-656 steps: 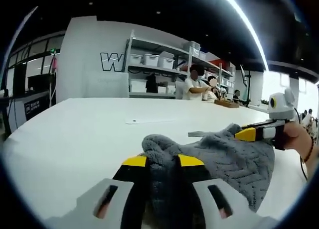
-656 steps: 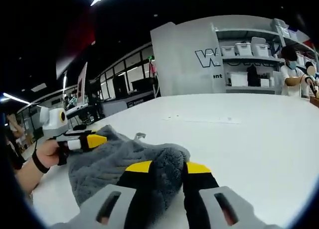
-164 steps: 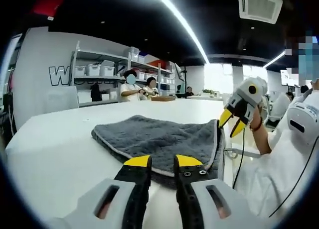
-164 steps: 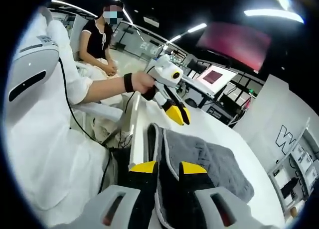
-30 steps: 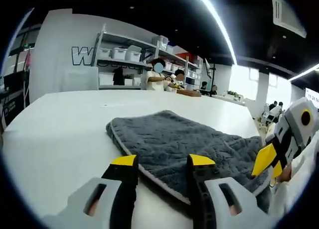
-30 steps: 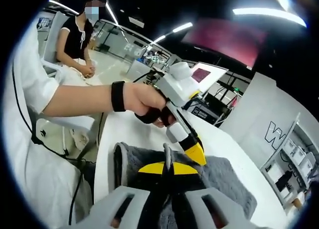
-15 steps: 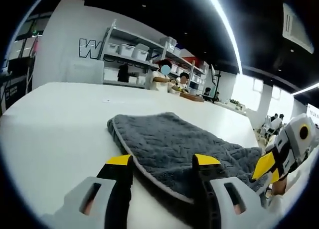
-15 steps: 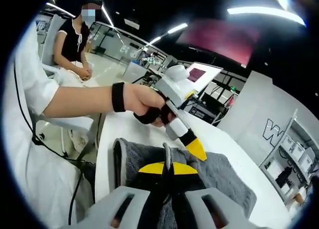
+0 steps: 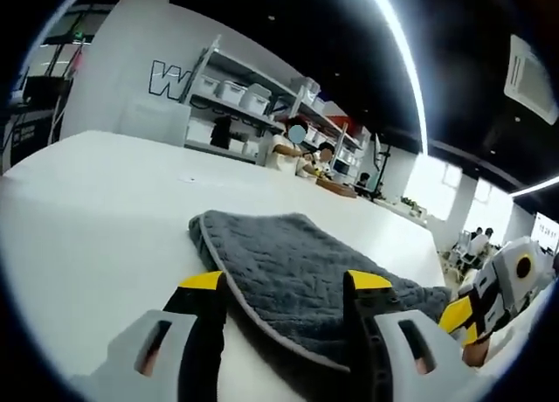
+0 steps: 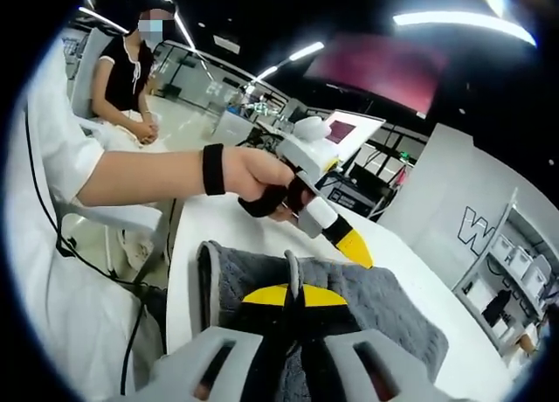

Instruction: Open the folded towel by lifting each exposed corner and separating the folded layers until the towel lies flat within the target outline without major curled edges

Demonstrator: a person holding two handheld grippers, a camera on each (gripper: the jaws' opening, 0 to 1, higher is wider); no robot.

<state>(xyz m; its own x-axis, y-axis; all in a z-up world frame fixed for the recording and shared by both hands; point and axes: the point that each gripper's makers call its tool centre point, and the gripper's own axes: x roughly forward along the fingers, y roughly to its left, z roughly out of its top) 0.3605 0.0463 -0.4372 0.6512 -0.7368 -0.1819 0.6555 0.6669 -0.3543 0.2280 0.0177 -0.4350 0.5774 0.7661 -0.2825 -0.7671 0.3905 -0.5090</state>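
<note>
Left gripper view: the left claw (image 9: 284, 284) hangs spread wide over the near edge of the grey towel (image 9: 297, 275), which lies on the white bench (image 9: 96, 210); the right claw (image 9: 461, 316) shows at far right. The plush cloth looks soft, light and floppy, best taken at its pale piped hem.

Right gripper view: the right claw (image 10: 294, 295), pressed together, pinches a raised fold of the towel (image 10: 376, 301), while the left claw (image 10: 354, 245) hovers above, held by a hand (image 10: 258, 185).
</note>
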